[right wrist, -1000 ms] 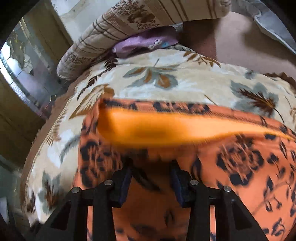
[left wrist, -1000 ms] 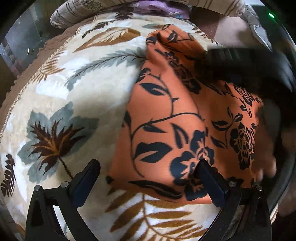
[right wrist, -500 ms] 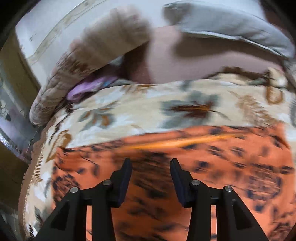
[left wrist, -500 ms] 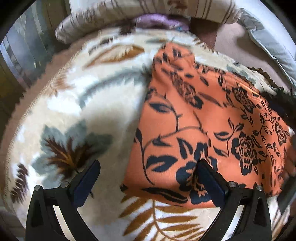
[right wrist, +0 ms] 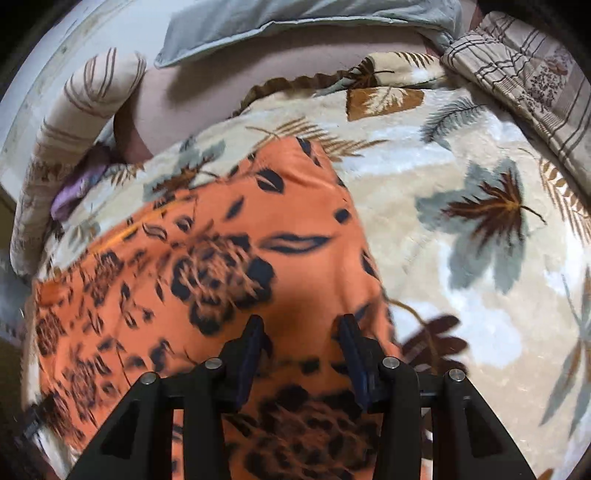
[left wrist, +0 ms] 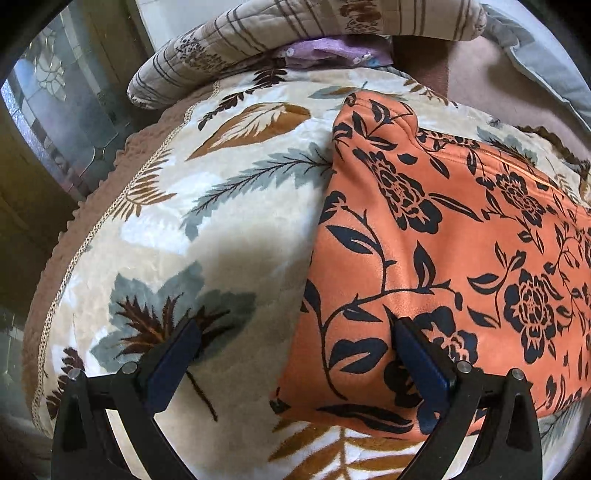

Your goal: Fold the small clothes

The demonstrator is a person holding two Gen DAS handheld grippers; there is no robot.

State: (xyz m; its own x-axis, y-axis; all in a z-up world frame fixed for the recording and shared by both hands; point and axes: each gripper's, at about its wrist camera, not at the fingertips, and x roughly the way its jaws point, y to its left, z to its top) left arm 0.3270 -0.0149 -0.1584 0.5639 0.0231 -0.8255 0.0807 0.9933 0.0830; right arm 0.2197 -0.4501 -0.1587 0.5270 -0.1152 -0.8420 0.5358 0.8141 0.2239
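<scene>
An orange garment (left wrist: 436,236) with a dark flower print lies folded flat on the leaf-patterned blanket (left wrist: 229,206). My left gripper (left wrist: 295,332) is open wide and straddles the garment's left edge near its front corner. Its right finger (left wrist: 417,362) is over the cloth and its left finger over the blanket. In the right wrist view the garment (right wrist: 207,266) fills the left and middle, blurred. My right gripper (right wrist: 301,325) hovers over the garment's right part, close to its right edge, with jaws partly apart and nothing between them.
Striped pillows (left wrist: 314,33) and a purple cloth (left wrist: 332,55) lie at the blanket's far edge, with a grey pillow (right wrist: 295,26) behind. A striped quilt (right wrist: 528,85) sits at the far right. The blanket's left edge (left wrist: 92,229) drops away. Bare blanket (right wrist: 480,258) lies right of the garment.
The right gripper swept right across the garment, from its left part to near its right edge. The raised orange fold seen before now lies flat. The left gripper tilted upward slightly.
</scene>
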